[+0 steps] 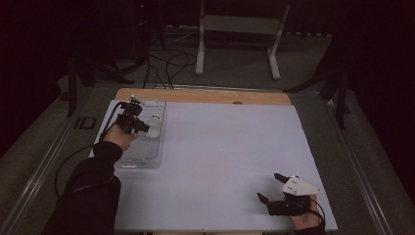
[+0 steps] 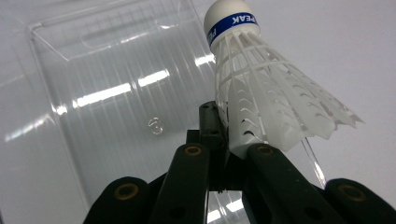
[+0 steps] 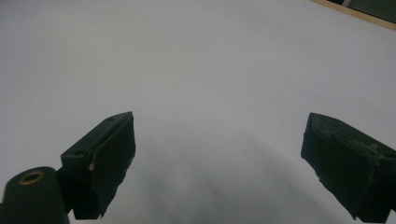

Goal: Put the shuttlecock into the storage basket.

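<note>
Over clear plastic tray point(image 1: 142, 157) at table's point(image 1: 220, 161) far left: left gripper point(image 2: 223, 140) pinching white shuttlecock point(image 2: 261, 93) by skirt edge (cork tip pointing away, blue band). Near right corner: right gripper point(image 3: 219, 158) spread wide, nothing held.

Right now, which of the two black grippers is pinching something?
The left gripper, over the clear plastic tray, pinches the white plastic shuttlecock. The right gripper is open.

I see my left gripper point(image 1: 145, 128) gripping a shuttlecock point(image 1: 153, 126) above the clear tray point(image 1: 142, 161) at 9 o'clock; right gripper point(image 1: 270, 188), jaws apart, at 5.
</note>
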Demonstrator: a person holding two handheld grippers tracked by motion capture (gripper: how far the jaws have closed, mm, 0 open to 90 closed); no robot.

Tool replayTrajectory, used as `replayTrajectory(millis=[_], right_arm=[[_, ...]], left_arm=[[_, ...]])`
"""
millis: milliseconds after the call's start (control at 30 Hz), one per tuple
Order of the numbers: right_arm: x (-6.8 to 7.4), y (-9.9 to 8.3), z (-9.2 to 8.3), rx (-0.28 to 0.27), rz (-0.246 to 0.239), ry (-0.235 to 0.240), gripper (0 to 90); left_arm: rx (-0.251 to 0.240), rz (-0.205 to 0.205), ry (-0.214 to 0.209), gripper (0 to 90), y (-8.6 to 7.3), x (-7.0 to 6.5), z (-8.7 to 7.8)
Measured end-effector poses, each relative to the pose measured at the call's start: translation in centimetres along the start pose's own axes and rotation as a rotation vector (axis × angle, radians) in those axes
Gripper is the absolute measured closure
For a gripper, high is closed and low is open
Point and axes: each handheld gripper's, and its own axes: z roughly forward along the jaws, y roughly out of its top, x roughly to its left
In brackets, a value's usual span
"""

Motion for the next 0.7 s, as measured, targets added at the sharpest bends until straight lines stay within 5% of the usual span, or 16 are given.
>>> replayTrajectory(millis=[700], right_arm=[[-0.1,-0.1,-0.1,0.0,-0.003,-0.003,10.1]], left_arm=[[0.061,0.009,0.023,89.7,-0.4,0.0,1.5]])
